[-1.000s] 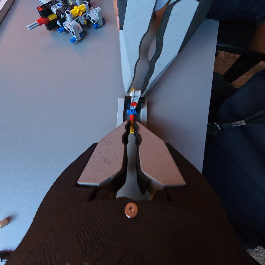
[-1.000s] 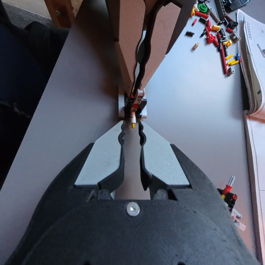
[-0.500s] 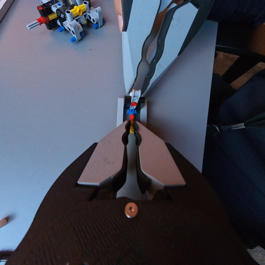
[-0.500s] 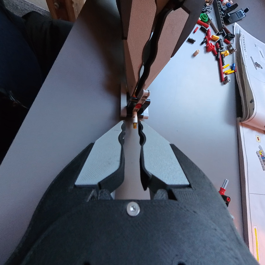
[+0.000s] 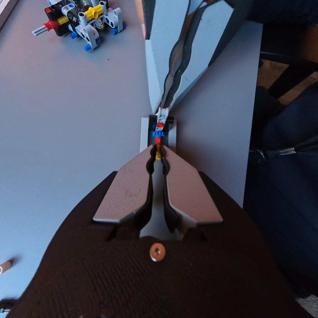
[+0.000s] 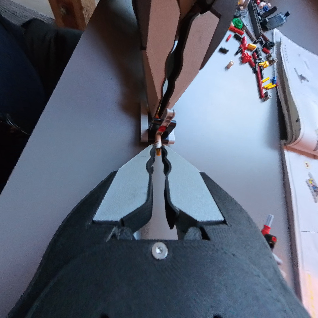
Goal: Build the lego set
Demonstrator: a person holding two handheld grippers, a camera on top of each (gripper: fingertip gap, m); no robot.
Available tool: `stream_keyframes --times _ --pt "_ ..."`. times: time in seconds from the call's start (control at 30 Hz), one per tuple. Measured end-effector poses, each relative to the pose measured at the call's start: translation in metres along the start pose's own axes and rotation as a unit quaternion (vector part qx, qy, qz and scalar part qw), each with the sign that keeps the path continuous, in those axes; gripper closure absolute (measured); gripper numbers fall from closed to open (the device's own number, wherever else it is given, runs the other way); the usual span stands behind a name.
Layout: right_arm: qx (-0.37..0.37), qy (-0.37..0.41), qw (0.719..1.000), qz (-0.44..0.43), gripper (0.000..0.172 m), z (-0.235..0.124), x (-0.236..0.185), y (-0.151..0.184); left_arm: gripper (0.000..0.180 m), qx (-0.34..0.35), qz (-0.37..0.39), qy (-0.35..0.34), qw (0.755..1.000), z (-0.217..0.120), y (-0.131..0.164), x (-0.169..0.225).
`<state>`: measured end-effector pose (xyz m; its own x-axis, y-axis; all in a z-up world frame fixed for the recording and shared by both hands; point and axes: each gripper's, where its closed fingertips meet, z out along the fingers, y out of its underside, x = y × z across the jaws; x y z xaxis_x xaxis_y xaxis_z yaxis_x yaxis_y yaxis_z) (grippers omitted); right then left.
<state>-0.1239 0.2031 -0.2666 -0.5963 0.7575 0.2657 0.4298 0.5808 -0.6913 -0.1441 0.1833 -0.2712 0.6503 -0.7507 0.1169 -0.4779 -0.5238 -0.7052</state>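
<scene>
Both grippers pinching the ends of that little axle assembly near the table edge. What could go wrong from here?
1. The left gripper and right gripper each pinch only a short tip of the yellow axle; any misaligned pull may bend it or slip off.
2. The blue gear and red bush could slide off.
3. The grey table's edge is close; dropped parts may fall to the floor.

A: How's the light?

B: Soft daylight, cool and bluish on the grey surface (image 5: 68,120) in the left wrist view. In the right wrist view a pale sheen brightens the surface toward the right, by the booklet (image 6: 297,103).

A: Shadows?

B: Soft-edged, darkest under the far claw (image 6: 161,110). The dark clothing (image 5: 284,189) is underexposed.

A: Sharpness?

B: The right wrist view is slightly smeared; wide-angle bending stretches the edges.
</scene>
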Motion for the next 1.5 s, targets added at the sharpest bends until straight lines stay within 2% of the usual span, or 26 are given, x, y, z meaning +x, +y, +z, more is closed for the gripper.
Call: stream_keyframes --times 0.2,0.33,0.73,1.03,1.1,1.23,1.33,1.4,1.5 --pt "0.027 -0.109 0.983 0.143 0.169 -0.0004 -0.0035 -0.0003 0.179 -0.004 0.021 -0.008 1.0 -0.0001 0.0003 0.0008" --pt "0.035 -0.173 0.956 0.233 0.169 -0.0017 -0.0039 0.0003 0.179 -0.005 0.043 -0.018 0.999 0.0007 -0.0005 0.0016" --pt "0.044 -0.262 0.86 0.435 0.169 -0.0026 0.0006 0.0017 0.179 -0.005 0.124 -0.078 0.989 0.0011 -0.0038 -0.0028" --pt "0.041 -0.254 0.87 0.421 0.169 -0.0013 -0.0001 0.0017 0.179 0.003 0.095 -0.057 0.994 0.0013 -0.0023 -0.0023" --pt "0.036 -0.247 0.881 0.401 0.169 -0.003 -0.0006 0.0033 0.179 0.006 0.094 -0.055 0.994 0.0016 -0.0025 -0.0018" --pt "0.038 -0.228 0.897 0.377 0.152 -0.0076 0.0031 0.0045 0.179 0.008 0.091 -0.051 0.995 0.0013 -0.0022 -0.0015" --pt "0.035 -0.229 0.903 0.362 0.158 -0.0071 0.0001 0.0034 0.179 0.01 0.087 -0.048 0.995 0.0012 -0.002 -0.0013" --pt "0.026 -0.226 0.909 0.348 0.156 -0.0062 -0.0028 0.0045 0.179 0.01 0.087 -0.047 0.995 0.0009 -0.0017 -0.0013" --pt "0.016 -0.202 0.93 0.306 0.157 -0.0051 -0.0039 0.005 0.179 0.01 0.087 -0.047 0.995 0.0009 -0.0017 -0.0015"
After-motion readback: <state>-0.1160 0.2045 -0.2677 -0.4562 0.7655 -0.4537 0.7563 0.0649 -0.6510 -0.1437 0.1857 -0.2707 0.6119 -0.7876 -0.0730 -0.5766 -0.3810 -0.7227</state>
